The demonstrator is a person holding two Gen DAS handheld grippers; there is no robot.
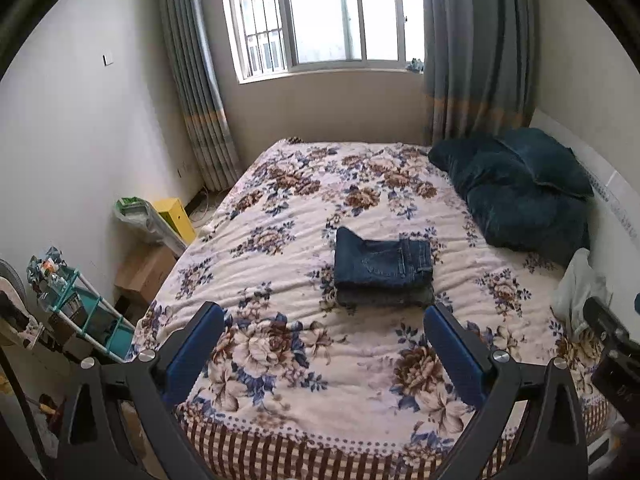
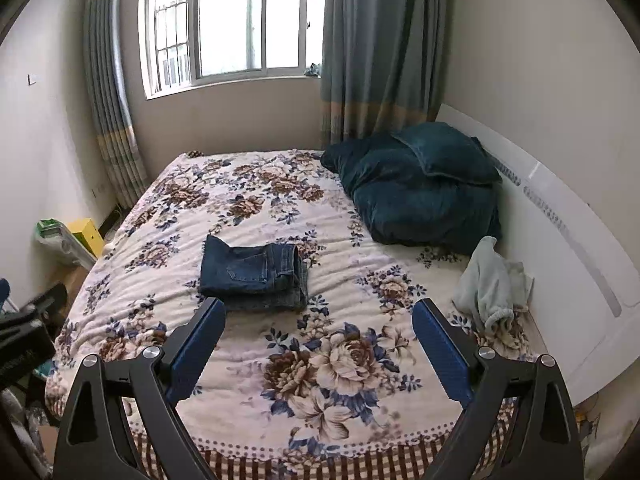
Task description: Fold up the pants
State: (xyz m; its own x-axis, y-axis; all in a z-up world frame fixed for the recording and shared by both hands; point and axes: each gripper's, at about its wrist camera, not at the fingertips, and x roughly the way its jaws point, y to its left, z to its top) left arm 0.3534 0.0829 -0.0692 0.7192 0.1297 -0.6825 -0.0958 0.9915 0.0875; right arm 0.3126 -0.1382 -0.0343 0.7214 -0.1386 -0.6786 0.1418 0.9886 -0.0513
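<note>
Blue denim pants (image 1: pixel 382 262) lie folded into a small rectangle on top of a folded grey garment (image 1: pixel 384 298) in the middle of the floral bedspread (image 1: pixel 280 208). They also show in the right wrist view (image 2: pixel 250 266). My left gripper (image 1: pixel 324 312) is open and empty, held above the bed's near part, short of the stack. My right gripper (image 2: pixel 318 308) is open and empty, also short of the stack and to its right. The right gripper's body (image 1: pixel 612 344) shows at the right edge of the left wrist view.
Dark teal pillows (image 2: pixel 420 188) are piled at the headboard (image 2: pixel 560 248) on the right. A pale crumpled cloth (image 2: pixel 492 280) lies near them. Left of the bed stand a yellow box (image 1: pixel 176 216), a cardboard box (image 1: pixel 146 272) and a teal rack (image 1: pixel 88 316). A curtained window (image 1: pixel 320 16) is behind.
</note>
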